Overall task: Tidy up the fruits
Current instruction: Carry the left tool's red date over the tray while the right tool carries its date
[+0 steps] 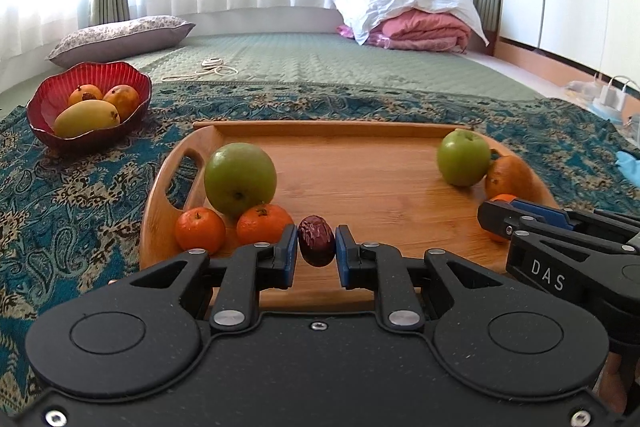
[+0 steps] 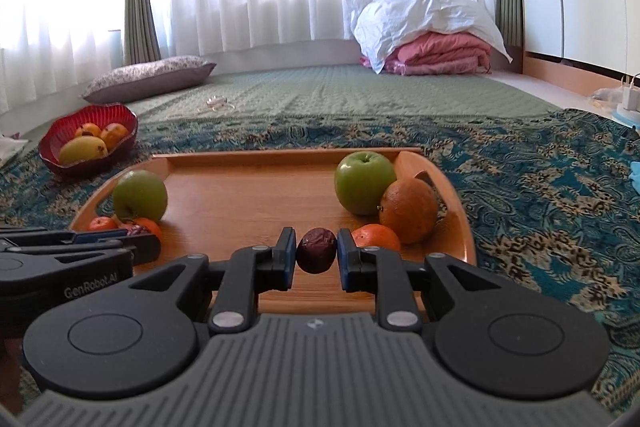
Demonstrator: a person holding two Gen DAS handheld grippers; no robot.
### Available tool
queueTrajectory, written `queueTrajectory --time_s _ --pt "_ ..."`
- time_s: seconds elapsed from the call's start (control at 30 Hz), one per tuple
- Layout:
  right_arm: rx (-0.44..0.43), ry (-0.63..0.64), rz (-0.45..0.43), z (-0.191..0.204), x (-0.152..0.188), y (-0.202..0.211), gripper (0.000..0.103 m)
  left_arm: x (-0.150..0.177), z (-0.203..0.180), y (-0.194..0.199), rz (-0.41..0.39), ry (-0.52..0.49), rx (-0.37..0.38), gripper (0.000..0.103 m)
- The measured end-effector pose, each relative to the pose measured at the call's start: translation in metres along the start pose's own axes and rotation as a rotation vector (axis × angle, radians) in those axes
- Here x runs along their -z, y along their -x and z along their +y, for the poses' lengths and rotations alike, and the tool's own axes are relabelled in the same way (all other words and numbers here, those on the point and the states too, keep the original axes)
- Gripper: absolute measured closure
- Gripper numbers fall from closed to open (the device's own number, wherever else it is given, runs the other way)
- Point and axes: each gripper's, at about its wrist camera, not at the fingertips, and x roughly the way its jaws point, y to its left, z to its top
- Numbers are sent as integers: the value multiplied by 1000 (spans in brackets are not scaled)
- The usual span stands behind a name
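A wooden tray [image 1: 360,163] [image 2: 248,187] lies on a patterned cloth. My left gripper [image 1: 316,243] is shut on a dark red date [image 1: 316,241] above the tray's near left part. Beside it sit a green apple [image 1: 240,177] and two tangerines [image 1: 200,229] [image 1: 262,223]. My right gripper [image 2: 316,249] is shut on another dark red date [image 2: 316,250] near the tray's right part. There a second green apple [image 2: 364,181], an orange [image 2: 408,209] and a tangerine [image 2: 376,235] sit together. Each gripper shows at the edge of the other's view.
A red bowl [image 1: 44,99] [image 2: 52,143] holding mangoes [image 1: 86,117] stands on the cloth at the far left. Behind lie a green quilted mat, a flat pillow [image 1: 120,37], a cord, and folded pink bedding [image 1: 424,31] under a white pillow. Chargers sit at the far right.
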Motion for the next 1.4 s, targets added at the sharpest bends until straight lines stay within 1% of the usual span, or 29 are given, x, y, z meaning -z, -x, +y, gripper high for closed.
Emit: queueTrajectory --time_s 0.27,0.4,0.67,1.1,1.27,1.4 --pt "-5 8 53 3 4 -20 78 2 -1 -19 26 -10 -12 84" --pt "-8 11 76 3 5 -24 78 2 -2 -22 23 -23 -12 84" --pt "0 9 116 3 6 -30 77 4 -1 -26 53 -13 -12 84" --pt "3 11 126 4 6 -32 77 4 0 -29 68 -6 -13 83" --pt "-1 15 119 5 4 -31 73 4 1 -28 69 -2 -13 83" --pt "-2 22 112 8 5 -27 71 4 2 -26 70 2 -8 83"
